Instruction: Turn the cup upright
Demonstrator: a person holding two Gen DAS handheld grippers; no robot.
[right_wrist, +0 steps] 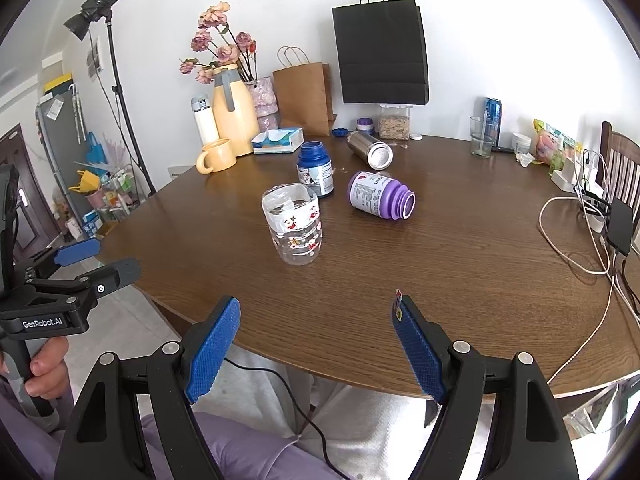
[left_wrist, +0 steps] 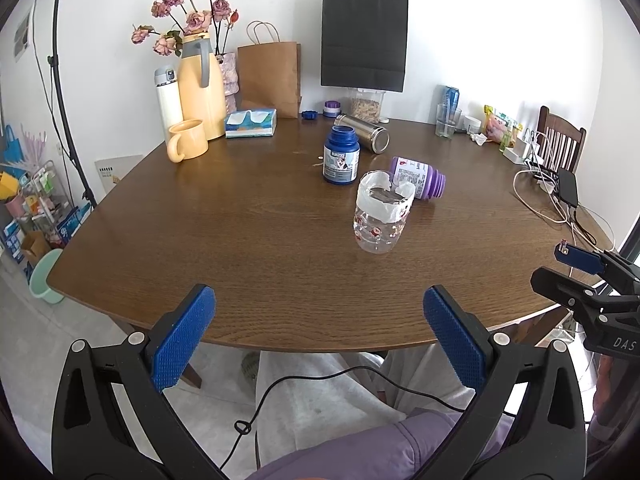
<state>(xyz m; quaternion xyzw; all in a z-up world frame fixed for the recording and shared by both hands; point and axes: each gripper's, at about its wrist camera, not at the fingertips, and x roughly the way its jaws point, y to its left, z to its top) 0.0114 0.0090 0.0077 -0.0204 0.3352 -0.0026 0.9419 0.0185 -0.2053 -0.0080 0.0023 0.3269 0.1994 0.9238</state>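
Note:
A clear glass cup (left_wrist: 380, 214) with red printed figures and a white taped band stands on the brown round table (left_wrist: 240, 240), near its middle; it also shows in the right wrist view (right_wrist: 294, 226). My left gripper (left_wrist: 318, 336) is open and empty, hanging over the table's near edge, well short of the cup. My right gripper (right_wrist: 316, 344) is open and empty too, also at the near edge. Each gripper shows at the side of the other's view: the right one (left_wrist: 576, 264), the left one (right_wrist: 92, 260).
Near the cup stand a blue bottle (left_wrist: 340, 156), a purple bottle on its side (left_wrist: 418, 178) and a steel tumbler on its side (left_wrist: 364, 132). A yellow mug (left_wrist: 186, 140), a jug, a tissue box and paper bags stand at the back. Cables (right_wrist: 580, 232) lie at the right.

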